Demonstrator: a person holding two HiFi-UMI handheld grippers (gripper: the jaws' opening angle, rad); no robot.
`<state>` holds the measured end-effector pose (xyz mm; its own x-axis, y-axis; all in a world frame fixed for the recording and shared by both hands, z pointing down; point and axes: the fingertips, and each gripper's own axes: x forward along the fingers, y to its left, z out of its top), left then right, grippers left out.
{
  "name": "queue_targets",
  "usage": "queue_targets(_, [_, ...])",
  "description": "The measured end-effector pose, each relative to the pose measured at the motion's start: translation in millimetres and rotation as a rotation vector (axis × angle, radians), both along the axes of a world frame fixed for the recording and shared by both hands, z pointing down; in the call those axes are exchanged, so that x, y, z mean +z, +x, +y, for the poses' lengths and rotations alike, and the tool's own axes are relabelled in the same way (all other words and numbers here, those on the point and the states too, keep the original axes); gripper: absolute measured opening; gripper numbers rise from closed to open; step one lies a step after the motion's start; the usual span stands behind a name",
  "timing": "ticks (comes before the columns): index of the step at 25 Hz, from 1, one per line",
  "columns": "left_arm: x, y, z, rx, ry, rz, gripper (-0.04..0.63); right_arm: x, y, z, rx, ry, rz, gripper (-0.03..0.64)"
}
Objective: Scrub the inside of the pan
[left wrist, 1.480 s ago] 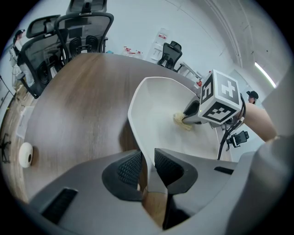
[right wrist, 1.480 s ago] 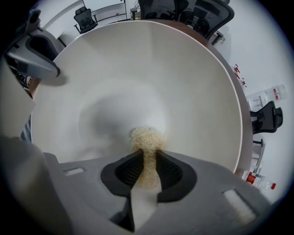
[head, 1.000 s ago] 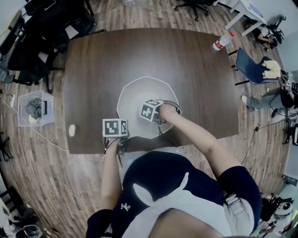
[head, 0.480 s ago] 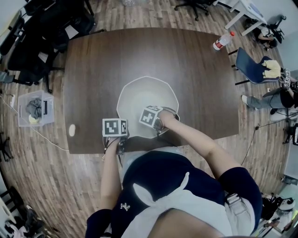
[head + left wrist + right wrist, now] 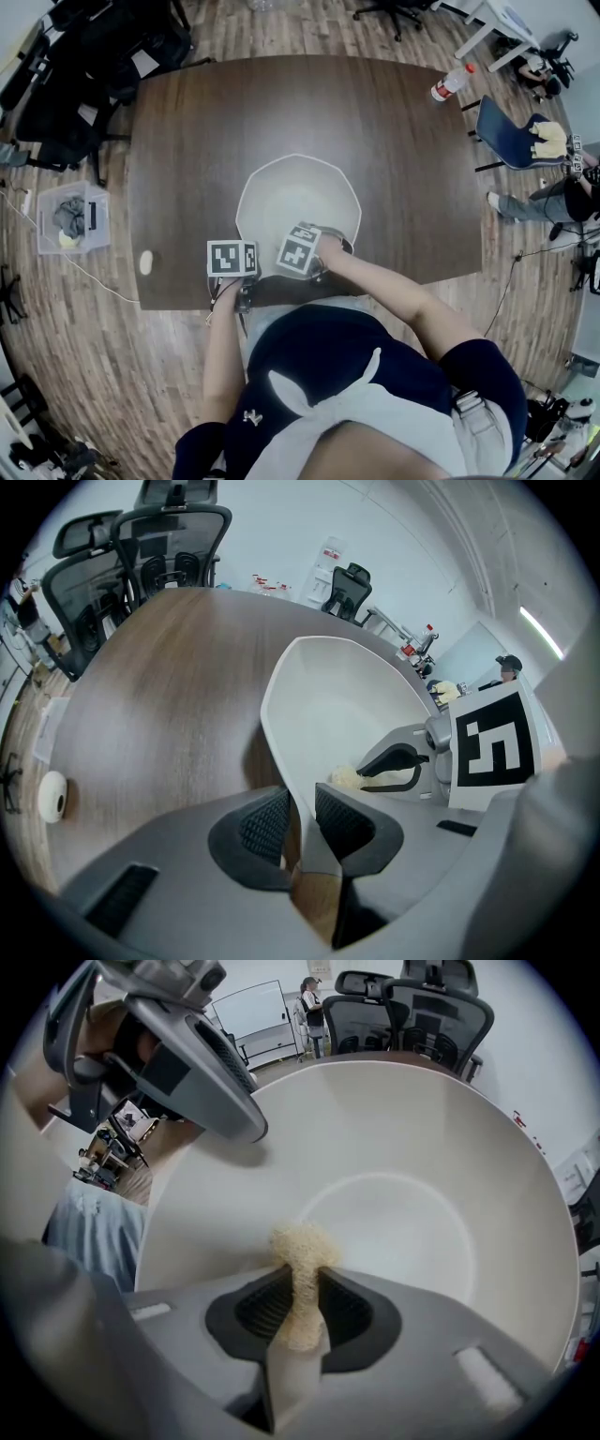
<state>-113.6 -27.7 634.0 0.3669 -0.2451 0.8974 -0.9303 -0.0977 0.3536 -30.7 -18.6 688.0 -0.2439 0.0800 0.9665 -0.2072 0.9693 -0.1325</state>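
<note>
White pan [image 5: 298,192] sits on the table [image 5: 187,131], near its front edge. R gripper [image 5: 302,1307], fingers pinching a yellowish scrub pad [image 5: 302,1246], has slid from the pan's right side round to the near wall, now just beside the L gripper [image 5: 300,819] (fingers clamped on the rim, unmoved). Looks mid-scrub: the stroke is sweeping the near wall, far side prob. still to do.

In the head view the right claw [image 5: 306,257] hides the pale yellow sponge [image 5: 302,1265] and the white faceted pan's [image 5: 279,187] 6 o'clock rim; the small white blob [image 5: 144,263] at 8 o'clock is unidentifiable.
</note>
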Motion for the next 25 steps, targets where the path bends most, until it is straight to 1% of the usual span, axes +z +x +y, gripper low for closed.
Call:
queue_targets(3, [0.9,-1.2,-1.4,0.0,0.002,0.002,0.086,-1.0,-10.5,-4.8,0.01,0.01,-0.049,0.083])
queue_targets(6, [1.2,-1.8,-1.1,-0.001,0.002,0.004,0.086,-1.7,-19.8,-9.2,0.014,0.029,-0.076,0.083])
queue_targets(15, [1.3,-0.8,-0.7,0.002,-0.002,0.002,0.086,-1.0,-41.0,-33.6,0.004,0.162,-0.112,0.083])
queue_targets(21, [0.2,-1.4,-0.6,0.003,0.0,0.004,0.087,-2.5,-45.9,-47.6,0.027,0.202,-0.135,0.083])
queue_targets(25, [1.3,-0.4,0.2,0.003,0.002,0.004,0.086,-1.3,-46.0,-55.5,0.035,0.22,-0.129,0.083])
